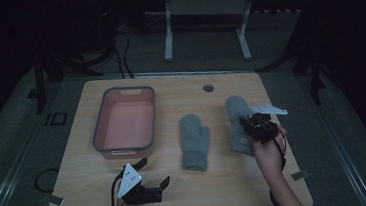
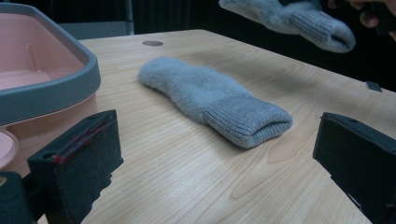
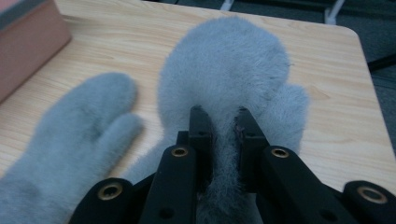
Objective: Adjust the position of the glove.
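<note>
Right claw: its two black jaws are pinched tight on a fold of the fluffy grey wool mitten on the right; in the right gripper view the fur bulges up between the jaws
Held mitten: it is in the right claw's grip near its middle; the round finger end points away from the person, the thumb sticks out to the right, and in the left gripper view its ribbed cuff end hangs in the air above the wood
Right hand: it comes in from the bottom right and holds the claw over the right part of the light wooden counter
Left claw: its jaws stand wide apart with nothing between them; it sits low near the front left edge of the counter
Second fluffy grey wool mitten: it lies flat in the middle of the counter, thumb to the right, cuff toward the person, touched by no claw; it is near the held mitten but apart from it
Pink plastic tub with a grey rim: it stands on the left part of the counter, left of the flat mitten and just behind the left claw
Small round grey cap: it is set in the wood near the far edge
</note>
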